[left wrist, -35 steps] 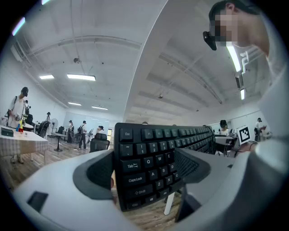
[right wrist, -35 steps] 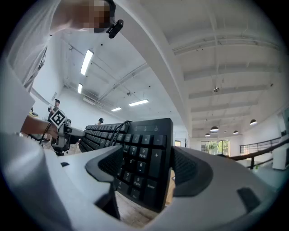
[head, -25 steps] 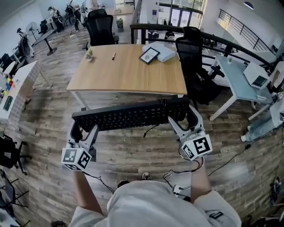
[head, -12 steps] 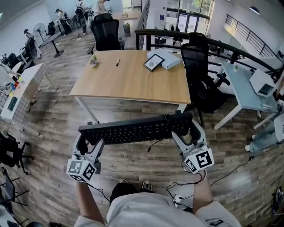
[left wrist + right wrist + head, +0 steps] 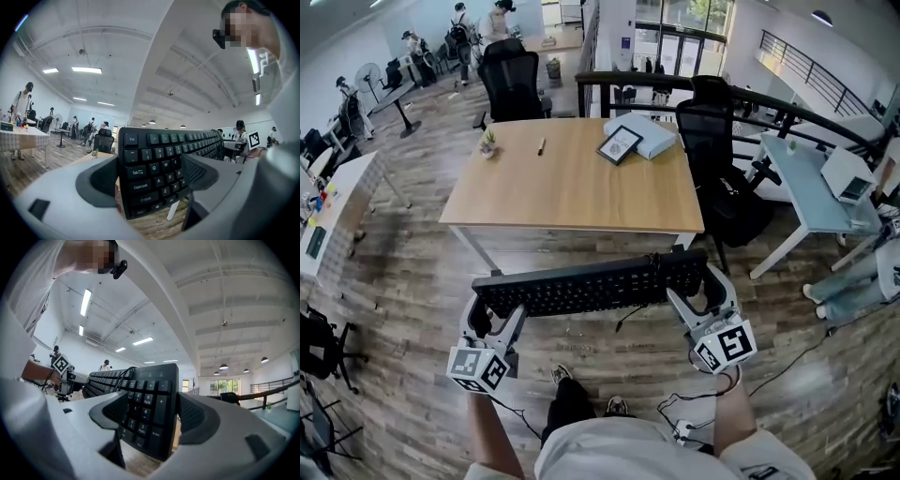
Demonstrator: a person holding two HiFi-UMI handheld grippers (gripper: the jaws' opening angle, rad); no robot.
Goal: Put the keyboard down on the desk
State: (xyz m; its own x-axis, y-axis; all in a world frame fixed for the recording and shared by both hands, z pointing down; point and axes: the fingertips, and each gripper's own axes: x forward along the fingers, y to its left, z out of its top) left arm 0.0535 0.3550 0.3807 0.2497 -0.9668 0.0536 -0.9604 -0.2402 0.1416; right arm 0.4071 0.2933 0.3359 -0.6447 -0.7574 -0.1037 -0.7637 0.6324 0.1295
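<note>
A long black keyboard (image 5: 591, 284) hangs level in the air over the wooden floor, short of the near edge of the wooden desk (image 5: 572, 187). My left gripper (image 5: 490, 311) is shut on the keyboard's left end, and my right gripper (image 5: 701, 289) is shut on its right end. In the left gripper view the Esc-to-Shift end of the keyboard (image 5: 157, 166) stands on edge between the jaws of the left gripper (image 5: 154, 177). The right gripper view shows the number pad end of the keyboard (image 5: 149, 408) clamped in the right gripper (image 5: 154, 417). The keyboard's cable (image 5: 630, 314) dangles below it.
On the desk's far side lie a framed picture (image 5: 619, 143), a white box (image 5: 649, 133), a small plant (image 5: 488, 142) and a pen (image 5: 541, 146). Black office chairs stand at the right (image 5: 717, 141) and behind (image 5: 511, 80). A pale blue desk (image 5: 806, 183) is further right. Cables (image 5: 689, 417) lie by my feet.
The keyboard, held by both grippers throughout, has dropped lower in the head view and shifted slightly right. The gap between it and the desk's near edge looks wider.
</note>
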